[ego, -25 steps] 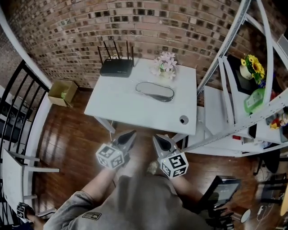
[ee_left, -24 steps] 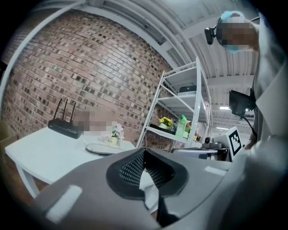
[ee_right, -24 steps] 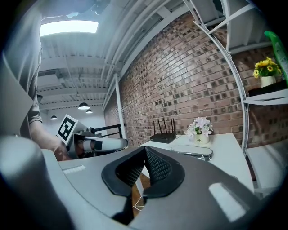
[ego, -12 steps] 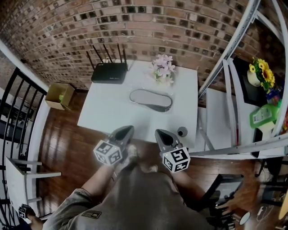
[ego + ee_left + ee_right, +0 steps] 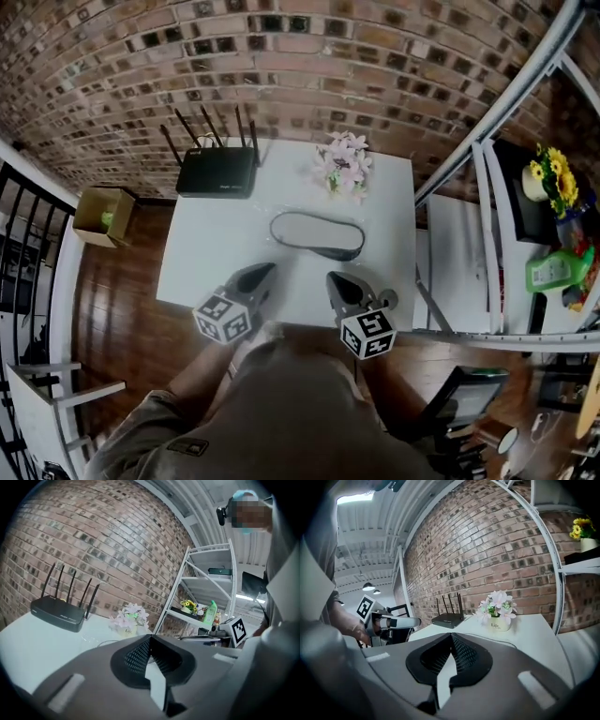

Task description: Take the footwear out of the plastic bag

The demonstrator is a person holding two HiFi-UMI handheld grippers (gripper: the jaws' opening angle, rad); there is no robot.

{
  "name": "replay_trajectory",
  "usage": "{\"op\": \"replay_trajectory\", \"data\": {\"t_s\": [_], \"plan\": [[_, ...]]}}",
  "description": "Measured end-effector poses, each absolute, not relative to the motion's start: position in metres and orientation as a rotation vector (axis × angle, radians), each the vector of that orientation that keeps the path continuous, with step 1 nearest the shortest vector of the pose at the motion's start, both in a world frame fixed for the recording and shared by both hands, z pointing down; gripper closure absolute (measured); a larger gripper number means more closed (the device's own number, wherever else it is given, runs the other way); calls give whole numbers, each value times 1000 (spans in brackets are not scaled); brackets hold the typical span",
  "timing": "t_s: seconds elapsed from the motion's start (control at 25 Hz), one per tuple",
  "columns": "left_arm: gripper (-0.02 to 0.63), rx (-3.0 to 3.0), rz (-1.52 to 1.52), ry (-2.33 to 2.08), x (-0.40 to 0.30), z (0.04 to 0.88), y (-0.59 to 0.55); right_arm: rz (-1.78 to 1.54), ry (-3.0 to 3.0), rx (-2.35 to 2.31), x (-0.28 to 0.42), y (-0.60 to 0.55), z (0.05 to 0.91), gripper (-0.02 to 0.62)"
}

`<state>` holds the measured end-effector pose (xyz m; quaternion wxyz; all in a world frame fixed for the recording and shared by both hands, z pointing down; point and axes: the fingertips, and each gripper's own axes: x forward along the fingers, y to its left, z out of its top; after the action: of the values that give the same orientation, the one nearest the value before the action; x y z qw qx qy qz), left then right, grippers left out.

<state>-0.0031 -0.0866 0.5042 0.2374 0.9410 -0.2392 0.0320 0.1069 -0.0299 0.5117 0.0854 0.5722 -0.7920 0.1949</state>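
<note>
Both closed and empty: left tongs [image 5: 262, 271], right tongs [image 5: 336, 279]; one plastic bag [image 5: 298, 228], seemingly holding one shoe [image 5: 328, 240]; one router [image 5: 217, 172].

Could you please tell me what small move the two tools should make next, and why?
Probably ease both forward over the table and open the jaws on the way. The left tool and right tool are shut and empty, just over the table's near edge, while the footwear lies untouched in its plastic bag at the table's middle, ahead of them.
</note>
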Motion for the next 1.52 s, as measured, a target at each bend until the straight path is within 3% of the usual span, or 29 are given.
{"op": "replay_trajectory", "data": {"t_s": [0.48,1.04,1.52], "plan": [[604,2542,128,-582,-6,529,-144,622,-2257,1678,112,-84,535,581],[604,2469,232,-645,10,561,-165,545,-2203,1206,144,-140,592,573],[604,2399,274,-743,-5,581,-173,387,-2120,649,130,-157,634,221]]}}
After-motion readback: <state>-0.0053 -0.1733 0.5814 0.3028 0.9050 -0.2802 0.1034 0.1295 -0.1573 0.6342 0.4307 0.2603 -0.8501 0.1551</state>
